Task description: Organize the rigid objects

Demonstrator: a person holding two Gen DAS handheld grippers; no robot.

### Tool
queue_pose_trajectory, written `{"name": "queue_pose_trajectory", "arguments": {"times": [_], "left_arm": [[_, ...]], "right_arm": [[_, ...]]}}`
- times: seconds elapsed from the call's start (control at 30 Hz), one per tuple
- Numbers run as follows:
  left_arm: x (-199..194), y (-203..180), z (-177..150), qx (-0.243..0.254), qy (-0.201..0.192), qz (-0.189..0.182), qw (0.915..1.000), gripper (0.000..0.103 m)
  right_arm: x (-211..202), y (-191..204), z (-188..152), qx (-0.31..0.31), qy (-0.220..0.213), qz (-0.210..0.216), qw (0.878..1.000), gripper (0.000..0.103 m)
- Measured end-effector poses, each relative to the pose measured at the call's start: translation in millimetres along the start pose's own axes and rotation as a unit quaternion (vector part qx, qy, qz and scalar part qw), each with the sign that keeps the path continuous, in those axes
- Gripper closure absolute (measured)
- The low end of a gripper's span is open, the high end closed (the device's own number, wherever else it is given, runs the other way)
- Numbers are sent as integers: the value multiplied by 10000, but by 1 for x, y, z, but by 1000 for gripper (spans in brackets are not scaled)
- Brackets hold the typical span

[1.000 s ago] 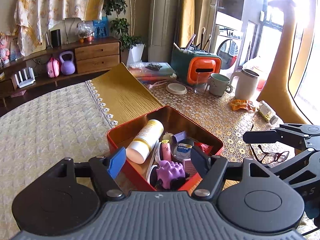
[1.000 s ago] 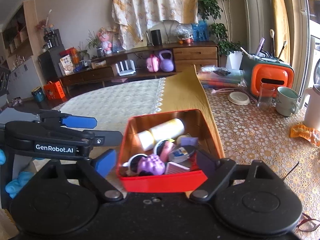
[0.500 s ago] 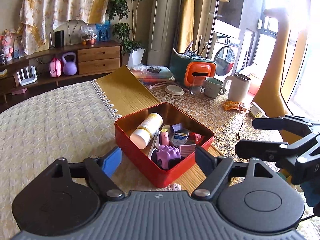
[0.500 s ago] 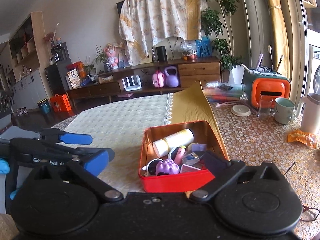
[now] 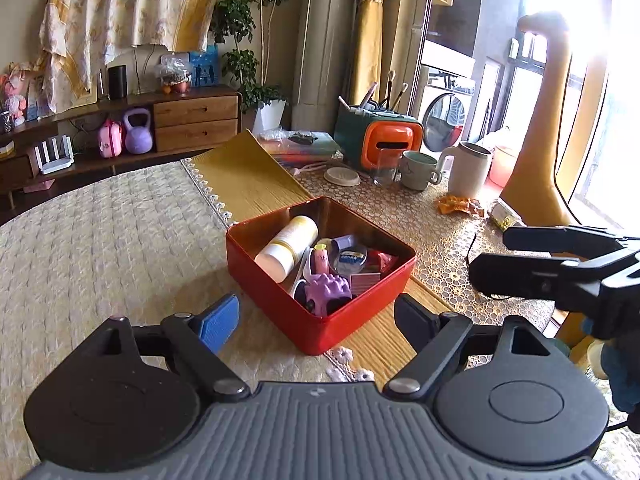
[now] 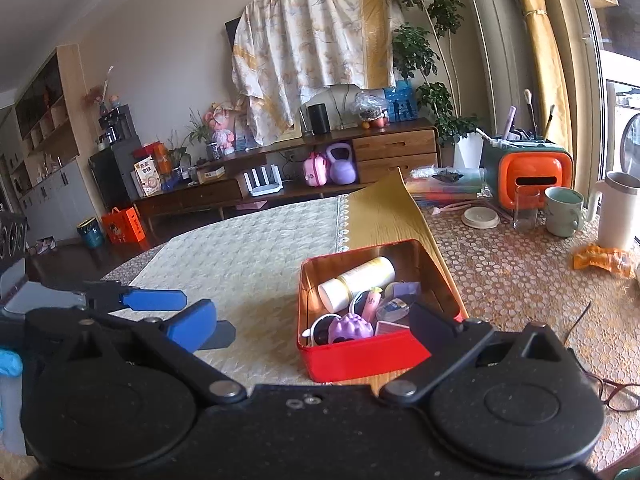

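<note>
A red tin box (image 5: pixel 276 316) stands on the table, also in the right wrist view (image 6: pixel 360 358). It holds a white and yellow bottle (image 5: pixel 286 248), a purple ridged toy (image 5: pixel 326 290), a round tin (image 5: pixel 352 258) and other small items. My left gripper (image 5: pixel 316 320) is open and empty, raised just short of the box's near corner. My right gripper (image 6: pixel 312 326) is open and empty, behind the box's near wall. Each gripper shows in the other's view: the right one (image 5: pixel 540 256) to the right, the left one (image 6: pixel 188 312) to the left.
A cream quilted cloth (image 5: pixel 100 232) covers the left of the table, a lace mat (image 5: pixel 400 208) the right. Glasses (image 6: pixel 612 388) lie near the right gripper. At the back right stand an orange and green holder (image 5: pixel 380 140), a glass, a mug (image 5: pixel 418 170) and a white jug (image 5: pixel 468 168).
Both grippers have drawn back and up from the red box, which now looks smaller and farther away. Both stay open and empty.
</note>
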State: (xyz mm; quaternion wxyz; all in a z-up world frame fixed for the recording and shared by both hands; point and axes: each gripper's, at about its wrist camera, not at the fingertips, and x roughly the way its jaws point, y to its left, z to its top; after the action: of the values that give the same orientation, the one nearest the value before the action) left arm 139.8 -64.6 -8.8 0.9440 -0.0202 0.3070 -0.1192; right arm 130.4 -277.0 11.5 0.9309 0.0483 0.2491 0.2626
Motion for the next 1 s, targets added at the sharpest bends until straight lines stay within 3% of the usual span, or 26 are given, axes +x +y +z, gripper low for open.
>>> {"name": "queue_pose_trajectory", "arguments": {"times": [0.07,0.1,1.0], "left_arm": [[0,0,-1,-84,43,-71,9999,2],[0,1,-2,-128,50,-123,9998,0],[-18,-16,15,86,-449,140,9989,0]], "right_arm": [[-2,-1,0,47,-24,-19,10000,0],[-3,-2,-1,89,-37,-22,10000,0],[-12,-7,-3,465,-152,-56,9988,0]]}}
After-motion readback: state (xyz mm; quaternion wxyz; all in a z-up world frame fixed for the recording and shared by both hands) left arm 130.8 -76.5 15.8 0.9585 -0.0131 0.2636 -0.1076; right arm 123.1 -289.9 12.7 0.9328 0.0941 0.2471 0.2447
